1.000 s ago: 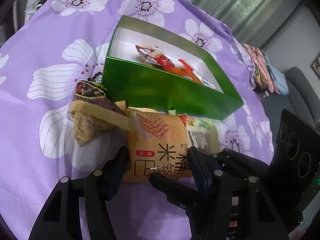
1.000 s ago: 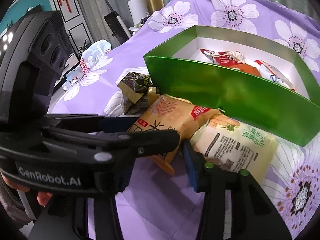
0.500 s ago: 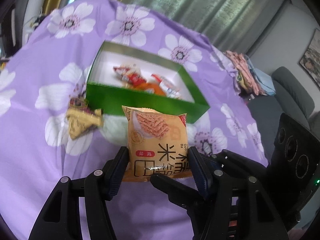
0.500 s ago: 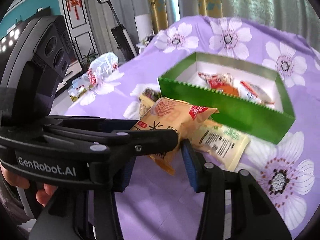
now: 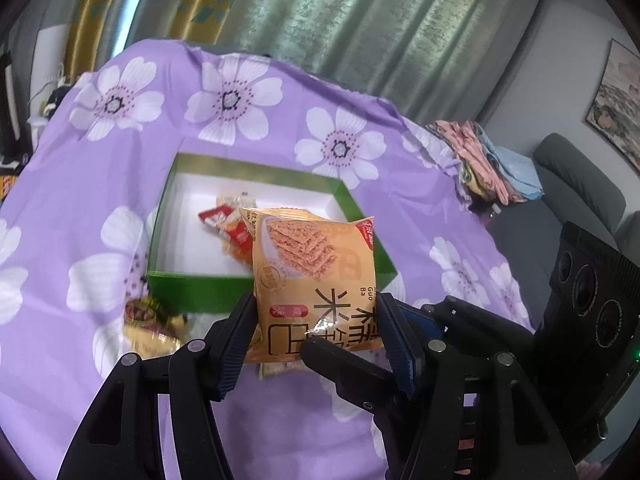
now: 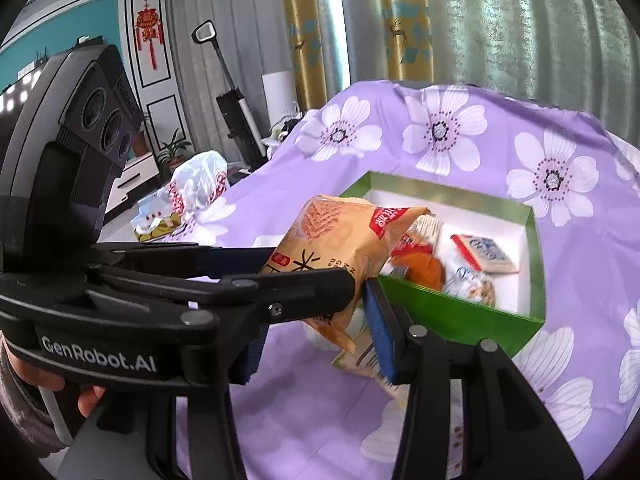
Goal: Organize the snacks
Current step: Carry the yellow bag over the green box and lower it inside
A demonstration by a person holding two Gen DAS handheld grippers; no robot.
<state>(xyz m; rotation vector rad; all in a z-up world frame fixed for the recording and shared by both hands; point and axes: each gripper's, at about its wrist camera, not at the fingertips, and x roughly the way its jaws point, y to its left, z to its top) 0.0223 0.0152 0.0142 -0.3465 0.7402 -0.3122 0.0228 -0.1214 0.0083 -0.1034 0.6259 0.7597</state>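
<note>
An orange rice-cracker packet [image 5: 316, 264] hangs in the air in front of the green box [image 5: 192, 284]. My left gripper [image 5: 316, 308] is shut on the packet's two side edges. In the right wrist view the same packet [image 6: 340, 240] sits in the left gripper [image 6: 312, 266]. My right gripper [image 6: 316, 316] closes on the packet's lower corner. One of its fingers [image 5: 340, 360] lies across the packet's face; its left fingertip is hidden. The box [image 6: 452, 316] holds several small snacks [image 6: 488, 256].
A gold-brown packet [image 5: 148, 324] and a pale green packet [image 6: 360, 356] lie on the purple flowered cloth [image 5: 80, 200] in front of the box. Folded clothes [image 5: 492, 164] and a grey sofa [image 5: 580, 184] are to the right. A plastic bag [image 6: 196, 188] lies at the far left.
Both grippers have risen together, lifting the orange packet off the cloth. The box now shows from higher up. The other two packets stayed on the cloth.
</note>
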